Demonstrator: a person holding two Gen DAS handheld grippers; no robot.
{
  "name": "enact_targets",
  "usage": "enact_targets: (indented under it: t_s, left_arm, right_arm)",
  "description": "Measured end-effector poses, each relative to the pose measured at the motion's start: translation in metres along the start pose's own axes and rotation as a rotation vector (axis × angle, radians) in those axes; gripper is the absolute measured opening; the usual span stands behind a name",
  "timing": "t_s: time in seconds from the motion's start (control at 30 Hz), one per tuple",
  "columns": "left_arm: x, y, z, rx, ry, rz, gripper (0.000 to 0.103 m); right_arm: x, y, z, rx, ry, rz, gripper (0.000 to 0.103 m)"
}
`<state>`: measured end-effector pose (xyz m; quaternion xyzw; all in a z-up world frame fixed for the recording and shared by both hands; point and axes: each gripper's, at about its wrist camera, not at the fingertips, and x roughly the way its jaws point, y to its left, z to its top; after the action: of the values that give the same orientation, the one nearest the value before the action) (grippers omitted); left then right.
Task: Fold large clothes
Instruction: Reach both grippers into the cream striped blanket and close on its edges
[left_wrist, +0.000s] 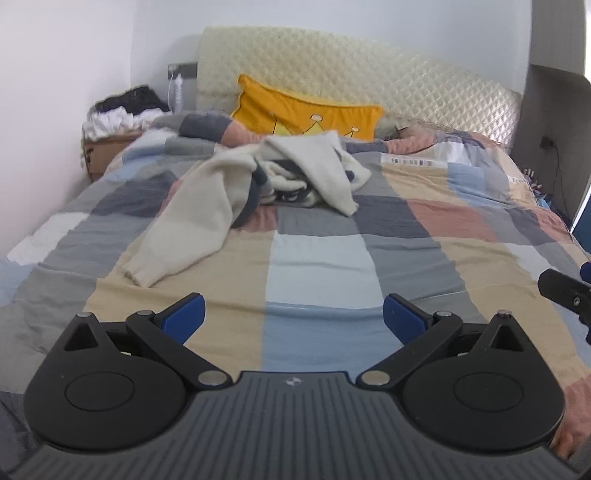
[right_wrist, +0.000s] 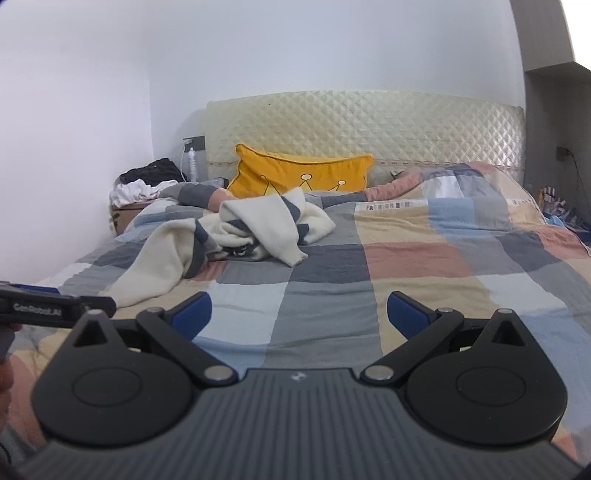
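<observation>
Checkered bed (left_wrist: 317, 258): we see a cream sweater (left_wrist: 207, 199) crumpled toward its head end; left gripper (left_wrist: 293, 317) and right gripper (right_wrist: 299, 314) gape wide, empty.

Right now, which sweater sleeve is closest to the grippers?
The long cream sleeve stretched toward the left gripper; the other sleeve stays bunched near the yellow pillow.

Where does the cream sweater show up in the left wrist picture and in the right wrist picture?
Left wrist: the cream sweater lies crumpled upper middle, one sleeve trailing down-left toward the camera.
Right wrist: the sweater sits left of centre, sleeve trailing down-left.
Shared landmark: the yellow pillow lies just behind it in both.
</observation>
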<state>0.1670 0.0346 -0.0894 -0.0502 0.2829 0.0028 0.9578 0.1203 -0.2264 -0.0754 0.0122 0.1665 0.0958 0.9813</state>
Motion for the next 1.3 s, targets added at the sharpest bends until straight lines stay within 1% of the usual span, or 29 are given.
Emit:
enact_targets:
  t_s: [0.13, 0.27, 0.4, 0.5, 0.63, 0.7, 0.8, 0.93, 1.03, 1.1, 1.2, 1.23, 1.27, 1.3]
  left_arm:
    - [0.020, 0.011, 0.014, -0.018, 0.012, -0.002, 0.103]
    - [0.051, 0.022, 0.031, -0.009, 0.027, 0.034, 0.103]
    - [0.083, 0.033, 0.053, -0.012, 0.028, 0.052, 0.103]
    - [0.114, 0.042, 0.070, -0.009, 0.032, 0.065, 0.103]
    - [0.162, 0.052, 0.094, 0.008, 0.033, 0.086, 0.103]
    - [0.188, 0.060, 0.104, -0.003, 0.045, 0.089, 0.103]
    - [0.228, 0.074, 0.122, -0.046, 0.054, 0.069, 0.103]
    - [0.280, 0.090, 0.139, -0.137, 0.019, 0.043, 0.103]
    - [0.325, 0.101, 0.143, -0.244, 0.048, -0.002, 0.103]
    - [0.347, 0.104, 0.143, -0.280, 0.044, -0.019, 0.103]
    - [0.372, 0.107, 0.145, -0.329, 0.035, -0.035, 0.103]
    - [0.378, 0.109, 0.146, -0.352, 0.021, -0.046, 0.103]
    - [0.382, 0.109, 0.147, -0.367, 0.006, -0.054, 0.103]
    - [0.386, 0.110, 0.148, -0.379, -0.009, -0.058, 0.103]
  right_arm:
    - [0.022, 0.002, 0.012, -0.010, 0.028, 0.023, 0.103]
    - [0.046, 0.007, 0.030, -0.015, 0.041, 0.055, 0.103]
    - [0.078, 0.012, 0.047, -0.062, 0.051, 0.081, 0.103]
    - [0.109, 0.014, 0.053, -0.088, 0.067, 0.100, 0.103]
    - [0.164, 0.015, 0.051, -0.096, 0.139, 0.121, 0.103]
    - [0.201, 0.014, 0.048, -0.080, 0.184, 0.141, 0.103]
    - [0.251, 0.014, 0.041, -0.072, 0.215, 0.152, 0.101]
    - [0.313, 0.020, 0.027, -0.127, 0.218, 0.115, 0.101]
    - [0.361, 0.026, 0.018, -0.148, 0.223, 0.119, 0.101]
    - [0.391, 0.033, 0.015, -0.178, 0.214, 0.133, 0.097]
    - [0.421, 0.039, 0.010, -0.217, 0.209, 0.138, 0.095]
    - [0.431, 0.042, 0.010, -0.228, 0.209, 0.136, 0.094]
    - [0.440, 0.042, 0.011, -0.238, 0.206, 0.130, 0.087]
    - [0.448, 0.045, 0.011, -0.271, 0.211, 0.110, 0.075]
